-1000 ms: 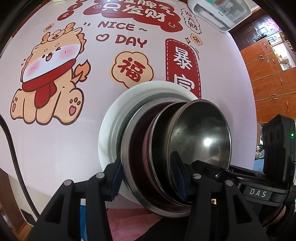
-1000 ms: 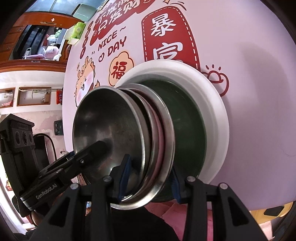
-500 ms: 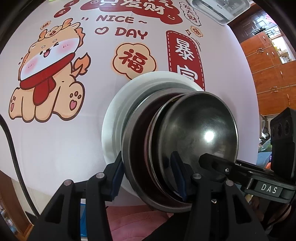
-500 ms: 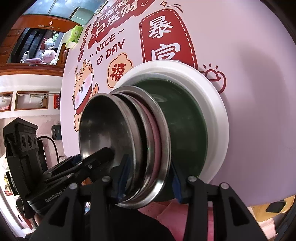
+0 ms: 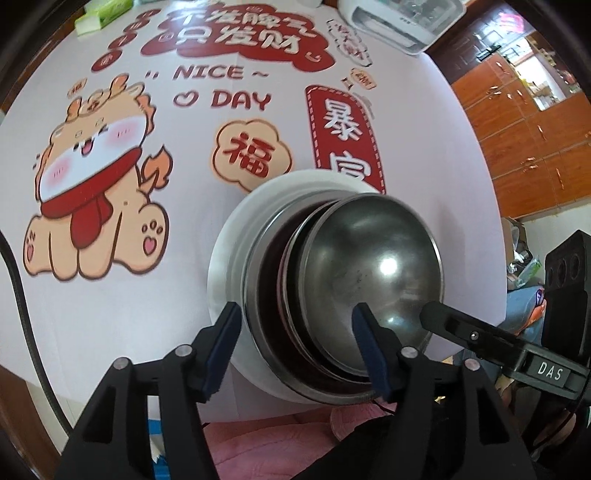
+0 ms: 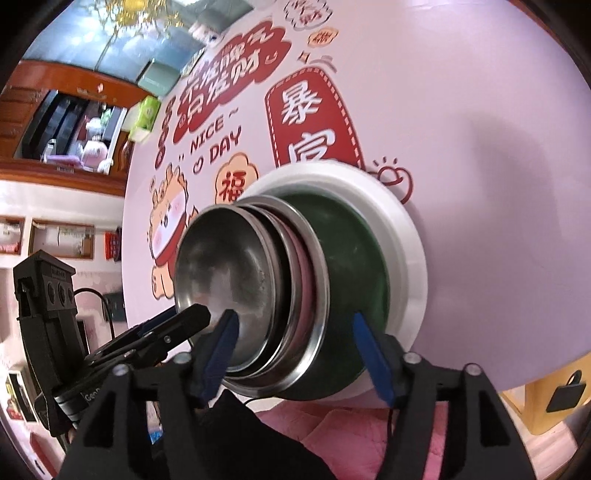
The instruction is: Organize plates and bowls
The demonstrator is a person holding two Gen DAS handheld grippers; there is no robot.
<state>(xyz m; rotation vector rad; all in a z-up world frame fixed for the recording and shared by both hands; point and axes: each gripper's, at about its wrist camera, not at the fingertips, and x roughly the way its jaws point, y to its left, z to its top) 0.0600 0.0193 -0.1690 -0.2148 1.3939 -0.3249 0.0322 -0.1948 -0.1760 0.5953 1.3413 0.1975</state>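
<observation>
so both sets of jaws have just been opening; the left gripper (image 5: 295,343) and right gripper (image 6: 295,350) now stand apart, pads clear of the stack of bowls (image 5: 369,273) that sits between them on the white plate (image 5: 229,254), right at the near edge of the printed tablecloth (image 5: 110,314); looks like the stack's been let go, probably done; a white appliance (image 5: 399,18) sits well beyond the grippers, nothing's blocking.
</observation>
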